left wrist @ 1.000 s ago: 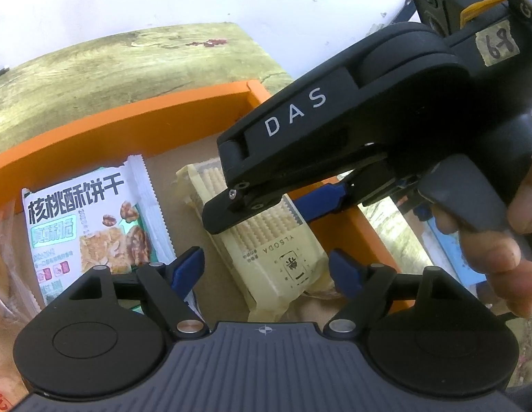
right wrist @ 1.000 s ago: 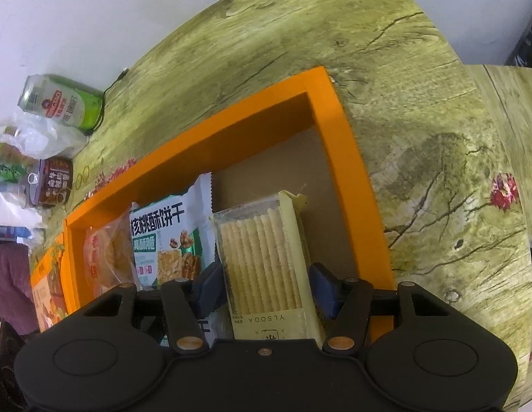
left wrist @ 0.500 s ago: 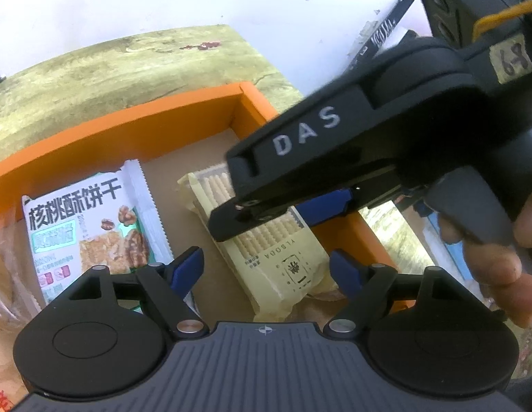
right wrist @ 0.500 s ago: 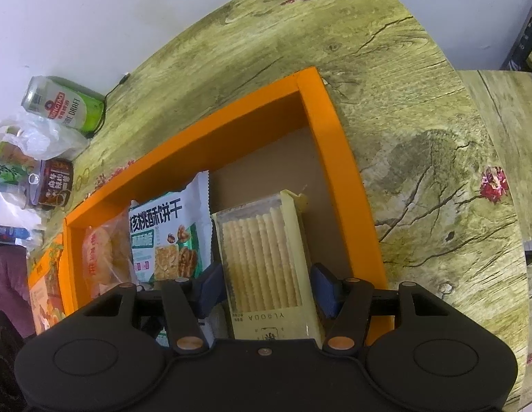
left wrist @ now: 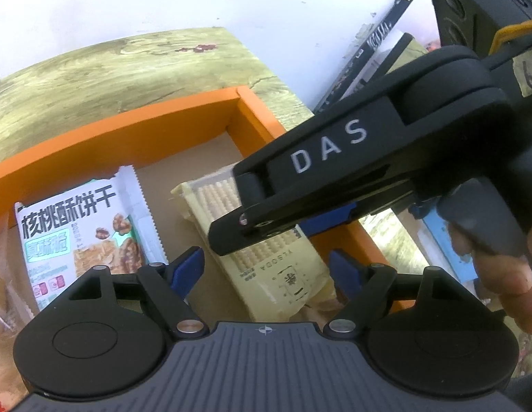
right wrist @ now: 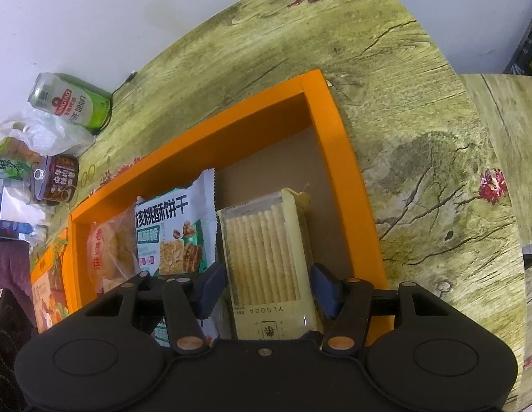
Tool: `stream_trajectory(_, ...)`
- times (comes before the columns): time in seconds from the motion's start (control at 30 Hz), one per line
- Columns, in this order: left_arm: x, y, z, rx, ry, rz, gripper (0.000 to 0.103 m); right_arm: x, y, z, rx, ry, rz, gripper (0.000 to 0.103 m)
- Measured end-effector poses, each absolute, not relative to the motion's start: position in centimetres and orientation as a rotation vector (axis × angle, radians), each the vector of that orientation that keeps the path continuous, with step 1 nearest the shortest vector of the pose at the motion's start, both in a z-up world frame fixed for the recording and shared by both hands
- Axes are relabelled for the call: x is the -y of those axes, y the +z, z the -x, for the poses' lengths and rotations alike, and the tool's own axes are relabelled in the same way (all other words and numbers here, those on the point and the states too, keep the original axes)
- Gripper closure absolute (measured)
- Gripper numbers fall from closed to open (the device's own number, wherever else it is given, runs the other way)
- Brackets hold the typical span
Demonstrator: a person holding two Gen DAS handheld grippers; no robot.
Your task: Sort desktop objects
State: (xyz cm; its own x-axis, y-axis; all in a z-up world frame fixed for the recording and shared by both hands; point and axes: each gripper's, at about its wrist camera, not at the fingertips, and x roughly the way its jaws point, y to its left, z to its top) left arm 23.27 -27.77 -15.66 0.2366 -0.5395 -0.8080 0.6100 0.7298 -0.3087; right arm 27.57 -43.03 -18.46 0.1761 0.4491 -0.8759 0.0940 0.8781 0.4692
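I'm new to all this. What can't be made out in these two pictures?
- Right wrist view: whether the right claw pads actually press the cracker pack; its near end is hidden behind the claw's body.
- Left wrist view: the cracker pack's middle, covered by the right claw.
- Left wrist view: the bun bag, cut off by the left edge.
- Right wrist view: the brown tin label, too small.

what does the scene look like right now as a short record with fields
container: orange tray on wood-print table
in tray: cracker pack, walnut biscuit packet, wrapped pastry, side by side
right tongs: closed on the cracker pack's sides
left tongs: open, gripping nothing, pointing down at the tray
outside tray: green can lying near the wall
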Motion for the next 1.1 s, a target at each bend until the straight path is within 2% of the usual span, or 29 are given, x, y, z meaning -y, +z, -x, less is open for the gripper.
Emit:
stream_trajectory(0.67, 28.7, -14.7, -23.5, -1.075, -0.786, -0.076, 0.022, 43.0, -18.5, -27.5, -1.383, 0.269, -0.484, 0.048)
stream_trajectory(1.1, 25.6, -14.1, -21.5, -1.096, -0.814, -0.082, 0.022, 43.3, -18.3, -27.1, -1.416, 0.293, -0.465, 0.048)
